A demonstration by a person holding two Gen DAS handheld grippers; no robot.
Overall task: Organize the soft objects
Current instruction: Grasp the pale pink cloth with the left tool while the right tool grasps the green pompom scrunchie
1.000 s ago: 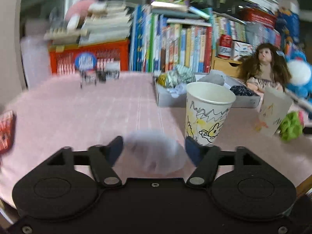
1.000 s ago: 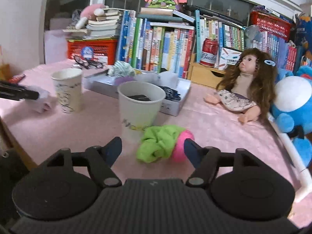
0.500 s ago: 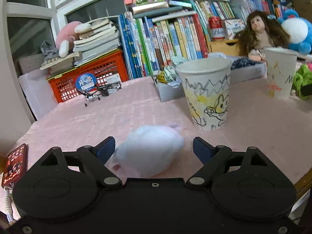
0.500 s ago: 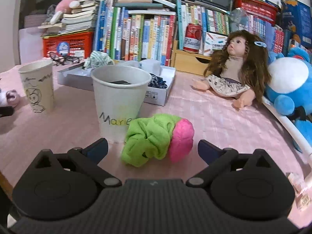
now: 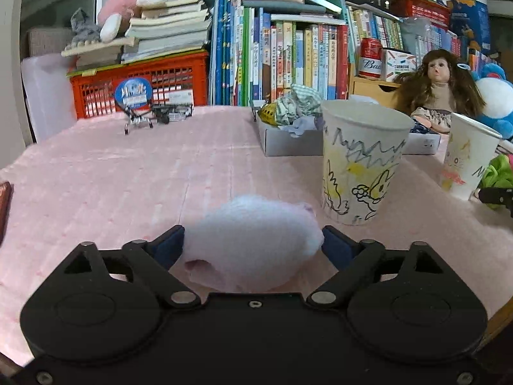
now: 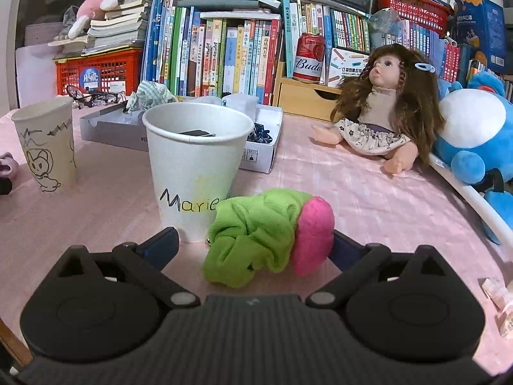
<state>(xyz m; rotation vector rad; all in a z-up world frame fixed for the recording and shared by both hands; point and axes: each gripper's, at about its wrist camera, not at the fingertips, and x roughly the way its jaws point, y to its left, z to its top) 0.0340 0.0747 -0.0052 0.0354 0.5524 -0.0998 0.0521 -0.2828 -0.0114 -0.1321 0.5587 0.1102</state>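
A pale pink-white fluffy soft toy lies on the pink tablecloth between the fingers of my left gripper, which is open around it, both fingertips close to its sides. A doodled paper cup stands just right of it. My right gripper is open around a green scrunchie joined to a pink soft ball. The right fingertip is against the pink ball. The white cup marked "Marie" stands just behind and left.
A grey shallow box with cloth bits sits mid-table. A doll and blue plush lie at the right. Books and a red crate line the back. A white rail edges the right side.
Both grippers have moved closer over their soft objects, which now sit between the open fingers. The left view has steadied and levelled.
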